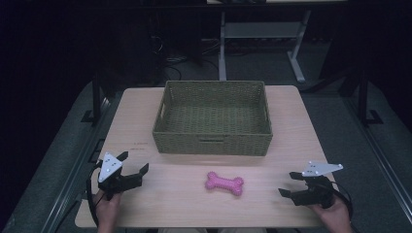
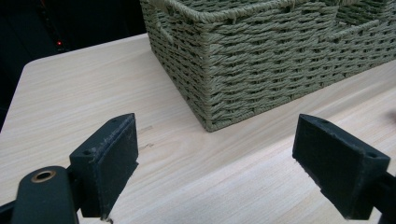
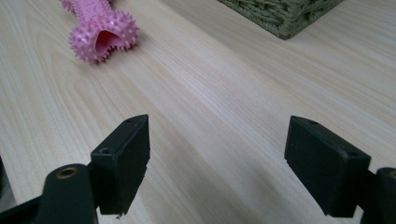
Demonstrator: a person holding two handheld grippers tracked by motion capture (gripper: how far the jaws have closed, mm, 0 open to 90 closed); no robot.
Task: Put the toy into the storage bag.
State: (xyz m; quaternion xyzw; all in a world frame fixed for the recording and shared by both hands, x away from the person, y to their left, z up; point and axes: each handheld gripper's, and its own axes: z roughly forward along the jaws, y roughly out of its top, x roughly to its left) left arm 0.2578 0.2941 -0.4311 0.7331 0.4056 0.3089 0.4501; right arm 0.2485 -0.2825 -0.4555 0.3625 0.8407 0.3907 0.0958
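A pink spiked bone-shaped toy (image 1: 224, 183) lies flat on the light wooden table (image 1: 145, 121), in front of a green woven basket (image 1: 212, 145). The basket looks empty. My left gripper (image 1: 133, 162) rests near the table's front left, open, jaws wide apart with nothing between them (image 2: 215, 163). It faces the basket's near corner (image 2: 208, 93). My right gripper (image 1: 289, 183) sits at the front right, open, and holds nothing (image 3: 217, 158). The toy's knobbed end (image 3: 100, 32) lies ahead and to the left of its jaws, well apart from them.
The basket stands at the table's middle back, with a handle slot in its front wall. Bare table surface lies between both grippers and the toy. Beyond the table are a dark floor, cables and a white desk frame (image 1: 262, 34).
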